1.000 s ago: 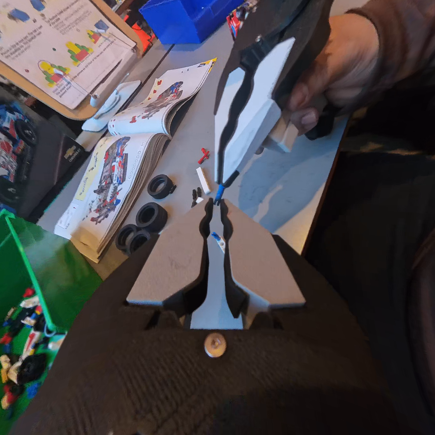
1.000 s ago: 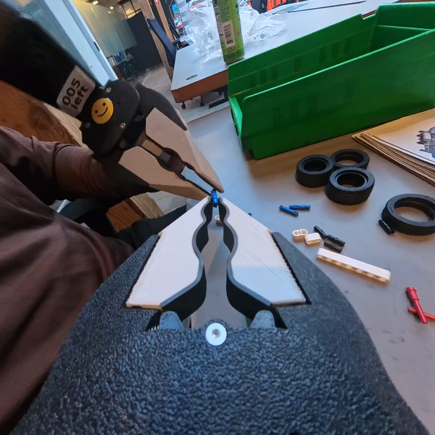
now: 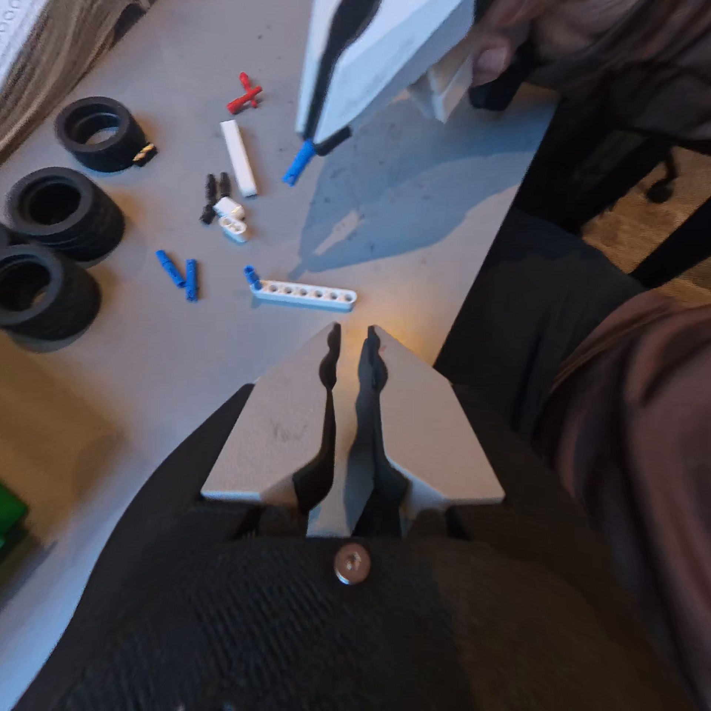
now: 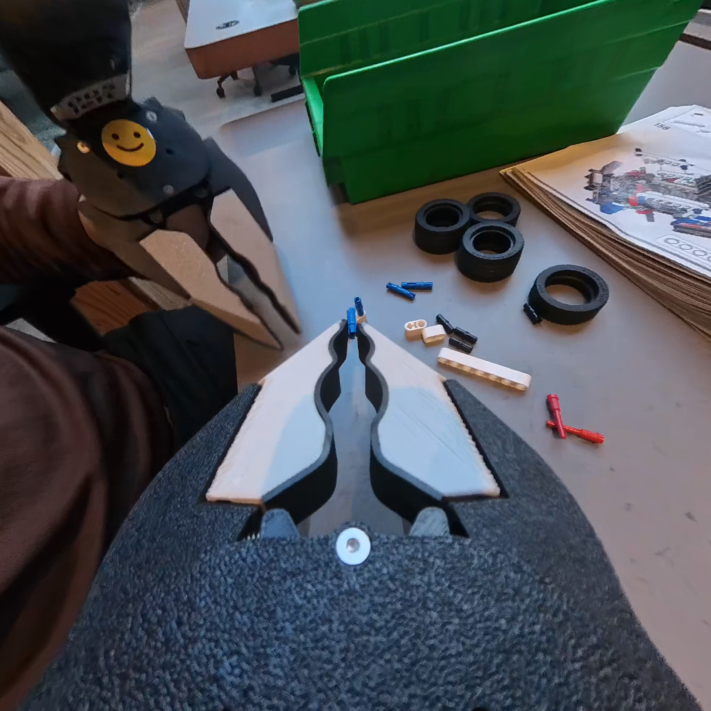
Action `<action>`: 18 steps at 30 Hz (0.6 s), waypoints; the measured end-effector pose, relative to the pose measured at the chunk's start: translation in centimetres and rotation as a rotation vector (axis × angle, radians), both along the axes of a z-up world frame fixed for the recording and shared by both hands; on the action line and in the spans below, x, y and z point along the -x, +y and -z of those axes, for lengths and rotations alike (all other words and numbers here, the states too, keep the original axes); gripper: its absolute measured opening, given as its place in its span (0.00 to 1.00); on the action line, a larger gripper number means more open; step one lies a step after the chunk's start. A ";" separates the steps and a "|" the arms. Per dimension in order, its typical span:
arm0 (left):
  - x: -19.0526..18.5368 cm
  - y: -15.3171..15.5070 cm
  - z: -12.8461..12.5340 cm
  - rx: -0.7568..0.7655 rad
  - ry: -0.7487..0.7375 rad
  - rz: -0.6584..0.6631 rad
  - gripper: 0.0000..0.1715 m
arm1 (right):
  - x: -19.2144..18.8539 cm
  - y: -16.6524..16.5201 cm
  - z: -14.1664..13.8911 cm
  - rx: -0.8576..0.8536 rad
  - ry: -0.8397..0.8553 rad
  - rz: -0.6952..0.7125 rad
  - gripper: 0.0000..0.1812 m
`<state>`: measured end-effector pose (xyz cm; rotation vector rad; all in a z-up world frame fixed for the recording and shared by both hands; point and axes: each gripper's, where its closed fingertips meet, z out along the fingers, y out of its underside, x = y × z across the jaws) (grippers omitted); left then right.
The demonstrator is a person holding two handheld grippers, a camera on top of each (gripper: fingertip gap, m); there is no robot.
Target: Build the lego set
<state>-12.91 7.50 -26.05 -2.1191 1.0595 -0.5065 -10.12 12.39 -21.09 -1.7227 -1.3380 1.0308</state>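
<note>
My right gripper (image 4: 352, 329) is shut on a blue pin (image 4: 351, 319) that sticks out past its tips; the gripper (image 3: 311, 140) and the pin (image 3: 298, 161) also show at the top of the left wrist view, above the grey table (image 3: 384, 211). A white beam with holes (image 3: 307, 296) lies on the table with another blue pin (image 3: 251, 275) standing in its left end. My left gripper (image 3: 353, 329) is empty, its jaws a narrow gap apart, just short of that beam. It also shows at the left of the right wrist view (image 4: 289, 338).
Loose parts lie on the table: a second white beam (image 4: 484, 369), two small white connectors (image 4: 423, 331), black pins (image 4: 458, 334), two blue pins (image 4: 409, 288), red pieces (image 4: 569, 423) and black tyres (image 4: 488, 250). A green bin (image 4: 461, 115) and an instruction booklet (image 4: 635, 192) stand behind. Some 8 cm of space lies between my two pairs of fingers.
My left gripper has drawn back from the blue pin in my right gripper. My right gripper still holds the pin. Both views now look down more steeply at the table.
</note>
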 end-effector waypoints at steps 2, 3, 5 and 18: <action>1.5 0.9 -0.1 -0.040 0.040 -0.030 0.10 | 0.1 -0.3 0.5 -0.007 -0.028 -0.017 0.02; 2.0 1.4 -0.1 -0.051 0.052 -0.035 0.11 | 0.2 -0.3 0.9 -0.011 -0.045 -0.023 0.02; 2.5 2.5 -0.2 -0.062 0.064 -0.028 0.16 | 0.4 -0.5 1.6 -0.016 -0.076 -0.033 0.02; 1.2 5.1 -0.6 -0.116 0.207 0.349 0.20 | 0.4 -0.6 2.5 -0.012 -0.110 -0.047 0.02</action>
